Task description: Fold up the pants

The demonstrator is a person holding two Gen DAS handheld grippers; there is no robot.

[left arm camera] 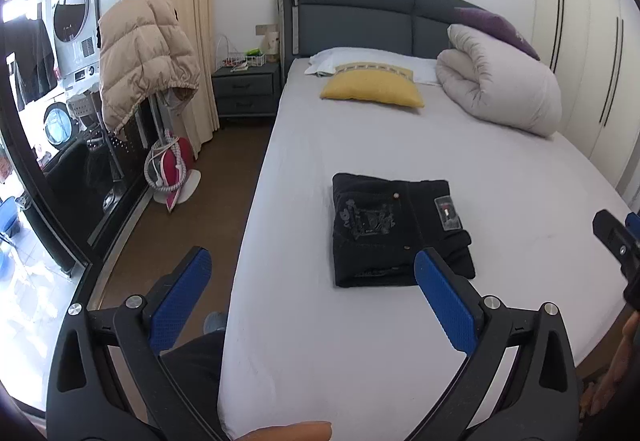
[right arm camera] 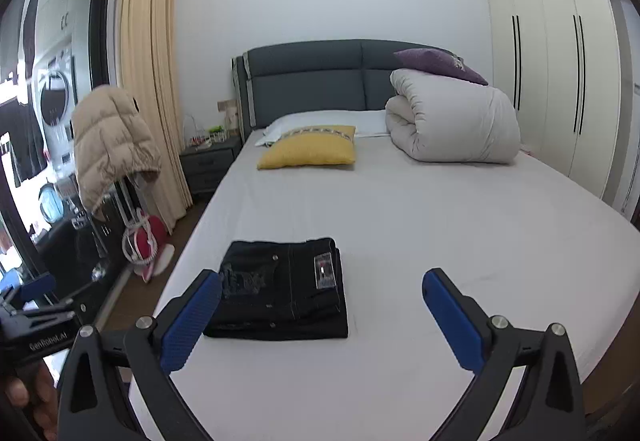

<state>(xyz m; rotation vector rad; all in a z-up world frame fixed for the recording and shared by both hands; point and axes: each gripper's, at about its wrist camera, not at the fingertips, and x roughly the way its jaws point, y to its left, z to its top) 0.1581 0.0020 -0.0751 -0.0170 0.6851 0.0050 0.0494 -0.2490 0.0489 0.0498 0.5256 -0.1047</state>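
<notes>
On the bed (left arm camera: 360, 341), toward its foot and well short of the yellow pillow (left arm camera: 372, 89), we see the pants (left arm camera: 392, 237) folded flat; our left gripper (left arm camera: 312, 293) and right gripper (right arm camera: 320, 313) hover spread apart, empty.

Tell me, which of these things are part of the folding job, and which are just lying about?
Job: black pants, folded on the bed; left gripper and right gripper, both open.

Lying about: yellow cushion, rolled duvet, purple pillow, beige jacket.

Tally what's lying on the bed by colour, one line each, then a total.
Black: 1, folded pants
Yellow: 1, cushion
White: 2, rolled duvet and pillow
Purple: 1, cushion on the duvet
Total: 5
</notes>
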